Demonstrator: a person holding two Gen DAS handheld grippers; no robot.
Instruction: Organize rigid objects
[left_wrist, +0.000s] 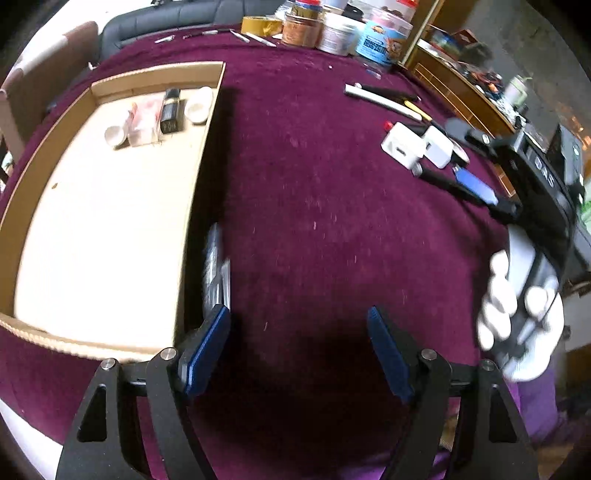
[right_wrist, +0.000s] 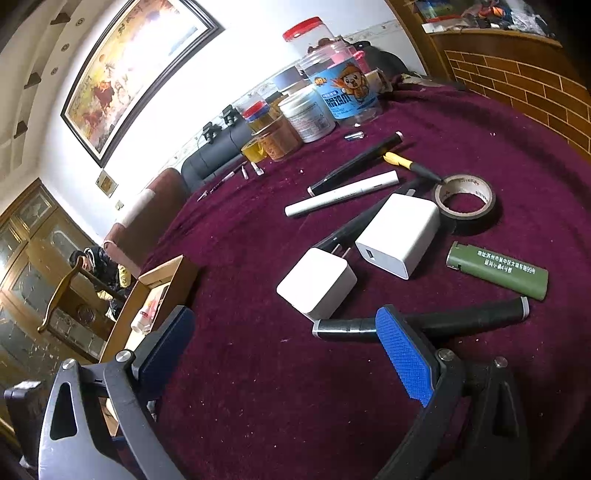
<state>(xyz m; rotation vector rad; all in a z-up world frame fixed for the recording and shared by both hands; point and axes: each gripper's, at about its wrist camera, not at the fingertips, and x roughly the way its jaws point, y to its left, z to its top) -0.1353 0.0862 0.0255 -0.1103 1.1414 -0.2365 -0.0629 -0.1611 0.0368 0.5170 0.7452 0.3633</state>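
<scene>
Both tongs, left (left_wrist: 299, 350) and right (right_wrist: 284, 354), stand wide and empty; we count few items inside the cardboard box (left_wrist: 207, 147), while chargers (right_wrist: 399, 232), pens (right_wrist: 343, 194) and lighter (right_wrist: 498, 273) beside it wait.

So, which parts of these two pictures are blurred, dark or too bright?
Left wrist view: the cardboard box floor is washed out by bright light, the gloved hand at the right edge is smeared by motion blur, and a dark shadow lies on the purple cloth between the fingers of the left claw. Right wrist view: sharper overall; the white chargers are crisp, and straight lines bend towards the edges.
</scene>
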